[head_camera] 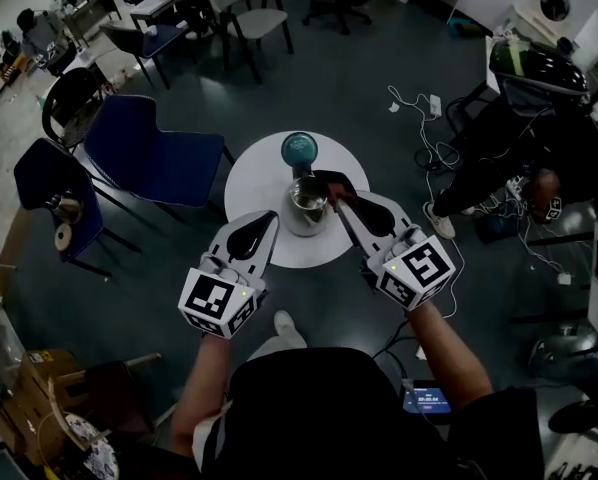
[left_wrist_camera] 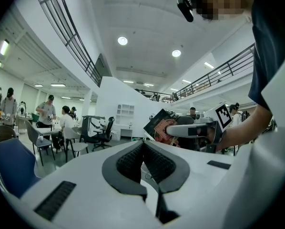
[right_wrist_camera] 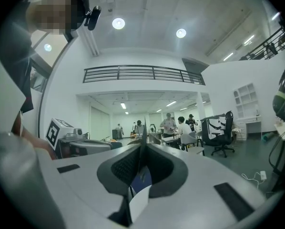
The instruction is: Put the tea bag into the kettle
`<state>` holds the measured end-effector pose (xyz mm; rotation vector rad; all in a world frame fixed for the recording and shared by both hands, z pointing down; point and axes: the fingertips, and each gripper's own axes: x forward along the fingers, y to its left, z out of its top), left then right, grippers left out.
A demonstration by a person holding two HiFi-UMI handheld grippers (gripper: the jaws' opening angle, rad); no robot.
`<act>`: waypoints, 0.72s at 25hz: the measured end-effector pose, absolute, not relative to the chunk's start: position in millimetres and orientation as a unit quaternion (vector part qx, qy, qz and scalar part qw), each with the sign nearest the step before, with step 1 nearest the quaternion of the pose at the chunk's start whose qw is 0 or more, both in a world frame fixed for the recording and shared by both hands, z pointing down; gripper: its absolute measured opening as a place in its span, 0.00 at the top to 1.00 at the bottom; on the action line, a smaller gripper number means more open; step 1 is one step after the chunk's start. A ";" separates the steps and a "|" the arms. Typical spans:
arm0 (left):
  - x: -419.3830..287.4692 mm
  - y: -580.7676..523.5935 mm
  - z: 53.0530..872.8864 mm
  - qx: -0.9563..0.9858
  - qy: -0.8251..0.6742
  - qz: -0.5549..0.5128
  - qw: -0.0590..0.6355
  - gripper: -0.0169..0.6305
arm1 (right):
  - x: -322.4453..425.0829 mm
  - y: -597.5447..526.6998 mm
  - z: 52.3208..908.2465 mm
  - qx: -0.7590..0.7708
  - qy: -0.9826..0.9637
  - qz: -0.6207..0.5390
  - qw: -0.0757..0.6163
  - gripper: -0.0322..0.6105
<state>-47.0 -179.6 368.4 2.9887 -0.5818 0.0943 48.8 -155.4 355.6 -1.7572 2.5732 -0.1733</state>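
1. Currently the carrying step looks almost done. The right hand-held gripper (head_camera: 339,202) is clamped on the tea bag (head_camera: 325,181), a flat dark-and-red packet. It is held just above the open mouth of the kettle (head_camera: 307,208), toward the right side of the rim.
2. The left hand-held gripper (head_camera: 265,224) has its jaws together with nothing between them. It hovers to the left of the kettle, near it but apart, over the near part of the desk (head_camera: 247,175).
3. Next, I judge, the packet needs centring over the mouth and tipping so an edge points down. Then it can be lowered and the jaws parted. Held flat, it might catch on the rim.
4. The kettle stands near the middle of the small round desk, so the rim is close on every side. A teal round thing (head_camera: 299,149) sits right behind it; I cannot tell if they touch. A sideways knock could push either one toward the edge.
5. Nothing blocks the way down from above. A blue chair (head_camera: 154,155) at left and the floor cables (head_camera: 431,133) at right are well apart.
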 end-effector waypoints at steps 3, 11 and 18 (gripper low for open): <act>-54.0 -192.2 368.8 0.981 -0.185 0.030 0.055 0.95 | 42.3 -166.1 357.2 -0.571 0.819 -0.059 0.004 0.89; -58.7 -215.5 377.6 0.985 -0.159 0.026 0.067 0.95 | 34.4 -186.3 363.8 -0.586 0.808 -0.062 -0.013 0.89; -45.7 -217.2 382.4 0.982 -0.167 0.028 0.082 0.95 | 46.0 -191.0 374.7 -0.582 0.810 -0.068 -0.026 0.89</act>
